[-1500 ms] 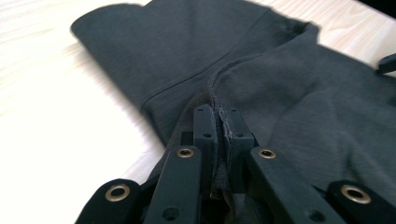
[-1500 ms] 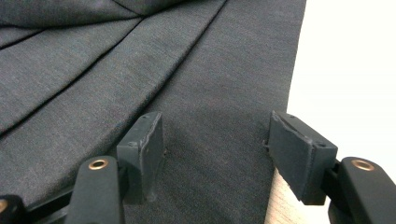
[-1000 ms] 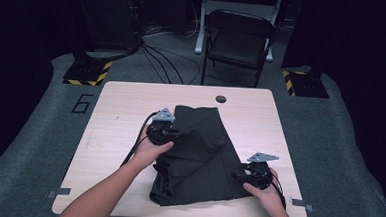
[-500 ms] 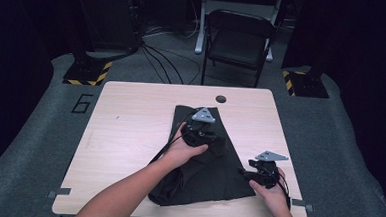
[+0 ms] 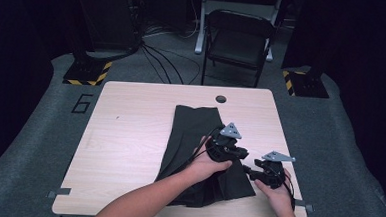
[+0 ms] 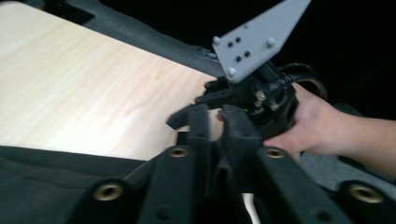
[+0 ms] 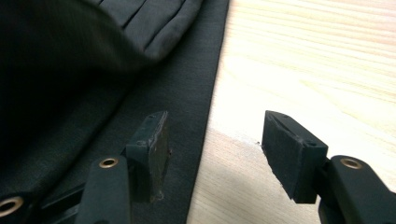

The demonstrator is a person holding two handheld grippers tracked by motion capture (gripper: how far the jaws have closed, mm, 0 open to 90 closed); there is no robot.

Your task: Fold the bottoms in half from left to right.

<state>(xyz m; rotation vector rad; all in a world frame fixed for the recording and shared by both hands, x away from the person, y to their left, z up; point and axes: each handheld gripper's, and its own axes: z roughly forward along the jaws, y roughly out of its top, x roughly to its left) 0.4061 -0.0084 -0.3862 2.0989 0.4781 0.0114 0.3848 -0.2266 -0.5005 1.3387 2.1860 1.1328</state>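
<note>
High view: left gripper (image 5: 227, 149) jaws, just opening a crack, fold dark trousers (image 5: 187, 133); right gripper (image 5: 269, 171), jaws apart and empty, straddles their counter-side hem.

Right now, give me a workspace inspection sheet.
Surface: light wooden table, round grommet hole near far edge.
Job's things: dark cloth folded over lengthwise.
Clutter: nothing seen.
Grippers: left gripper has cloth between its jaws, which have just been opening; right gripper open at the cloth's edge.
Cables: loose run on floor beyond table.
Surroundings: folding chair, hazard-striped base, floor mark "6".
</note>
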